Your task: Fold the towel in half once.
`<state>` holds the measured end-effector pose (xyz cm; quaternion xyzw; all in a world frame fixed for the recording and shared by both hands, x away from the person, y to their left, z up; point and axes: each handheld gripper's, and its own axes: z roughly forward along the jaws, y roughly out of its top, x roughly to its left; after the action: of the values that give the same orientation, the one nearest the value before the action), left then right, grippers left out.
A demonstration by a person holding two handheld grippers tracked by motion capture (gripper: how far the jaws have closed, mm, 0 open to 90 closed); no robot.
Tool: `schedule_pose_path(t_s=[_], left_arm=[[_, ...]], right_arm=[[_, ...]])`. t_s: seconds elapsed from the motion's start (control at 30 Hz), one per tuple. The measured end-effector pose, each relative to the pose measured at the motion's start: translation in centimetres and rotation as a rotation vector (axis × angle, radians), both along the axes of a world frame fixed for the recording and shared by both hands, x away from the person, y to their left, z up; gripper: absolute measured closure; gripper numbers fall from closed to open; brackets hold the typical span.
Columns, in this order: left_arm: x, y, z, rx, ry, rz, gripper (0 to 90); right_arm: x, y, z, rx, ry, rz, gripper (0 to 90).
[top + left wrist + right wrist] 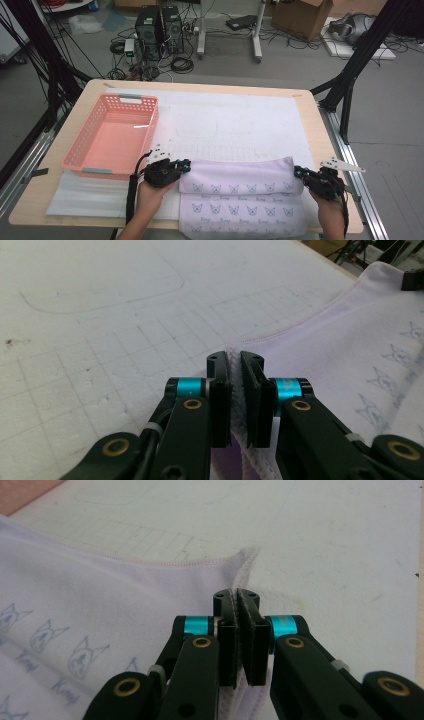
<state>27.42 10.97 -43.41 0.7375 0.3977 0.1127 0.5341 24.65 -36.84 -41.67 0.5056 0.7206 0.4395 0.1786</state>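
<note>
With both the left gripper (186, 165) and right gripper (298, 173) pinching only the towel's (240, 177) thin corner hems, uneven pulling could slip the fold free.

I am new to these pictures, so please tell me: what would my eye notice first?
First, the pale lilac towel printed with small cat faces, folded at the table's near edge. The left gripper and right gripper each pinch one corner of its fold. Then the empty pink basket, at the left of the table.
</note>
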Motion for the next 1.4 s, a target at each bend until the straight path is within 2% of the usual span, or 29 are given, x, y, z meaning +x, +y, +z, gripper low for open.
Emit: schedule_pose_path(t_s=[0.13, 0.27, 0.4, 0.67, 0.77, 0.87, 0.9, 0.97, 1.0, 1.07, 1.13, 1.17, 1.2, 1.37, 1.4], left_arm=[[-1.7, 0.7, -0.1, -0.035, -0.05, -0.002, 82.2], [-3.0, 1.2, 0.1, -0.07, -0.061, -0.006, 82.1], [-4.4, 1.1, 0.3, -0.068, -0.061, -0.028, 82.1], [-6.6, 1.3, -0.2, -0.055, -0.026, -0.068, 81.9], [-7.2, 1.2, -0.7, -0.036, 0.003, -0.088, 81.6], [-7.2, 0.9, -1.4, -0.02, 0.032, -0.102, 77.7], [-7.1, 0.9, -1.5, -0.02, 0.04, -0.099, 74.1], [-6.8, 0.9, -1.5, -0.037, 0.048, -0.085, 63.0], [-6.5, 1.1, -1.4, -0.049, 0.049, -0.072, 58.0], [-6.1, 1.4, -1.2, -0.066, 0.033, -0.055, 52.6], [-5.6, 1.7, -1.1, -0.078, 0.021, -0.042, 48.6], [-5.0, 1.8, -1.0, -0.078, 0.006, -0.03, 46.9], [-4.4, 1.8, -0.9, -0.068, 0.0, -0.023, 46.3], [-2.2, 1.8, -0.8, -0.062, 0.011, 0.001, 46.7], [-1.9, 1.8, -0.8, -0.066, 0.012, 0.002, 46.8]], right_arm=[[-1.5, 0.0, 0.3, 0.008, -0.021, 0.005, 86.6], [-3.0, -0.2, 0.4, 0.027, -0.02, 0.004, 86.6], [-4.5, -0.5, 0.4, 0.024, -0.013, 0.007, 86.6], [-6.5, -0.6, 0.0, 0.011, 0.011, 0.014, 86.6], [-7.1, -0.5, -0.3, -0.018, 0.043, 0.025, 86.5], [-7.4, -0.3, -0.8, -0.06, 0.095, 0.028, 85.8], [-7.4, -0.3, -1.0, -0.06, 0.119, 0.034, 83.3], [-7.3, -0.4, -1.2, -0.067, 0.131, 0.019, 71.8], [-7.3, -0.5, -1.1, -0.052, 0.126, 0.011, 66.2], [-7.3, -0.9, -0.5, 0.0, 0.073, -0.004, 63.4], [-6.9, -0.9, -0.1, 0.0, 0.021, -0.015, 63.5], [-6.7, -0.9, 0.0, -0.003, 0.015, -0.017, 64.8], [-5.8, -0.7, -0.2, -0.033, 0.011, -0.02, 67.3], [-1.8, 0.8, -2.1, -0.066, 0.056, 0.074, 76.1], [-1.0, 0.9, -2.5, -0.088, 0.071, 0.071, 79.4]])
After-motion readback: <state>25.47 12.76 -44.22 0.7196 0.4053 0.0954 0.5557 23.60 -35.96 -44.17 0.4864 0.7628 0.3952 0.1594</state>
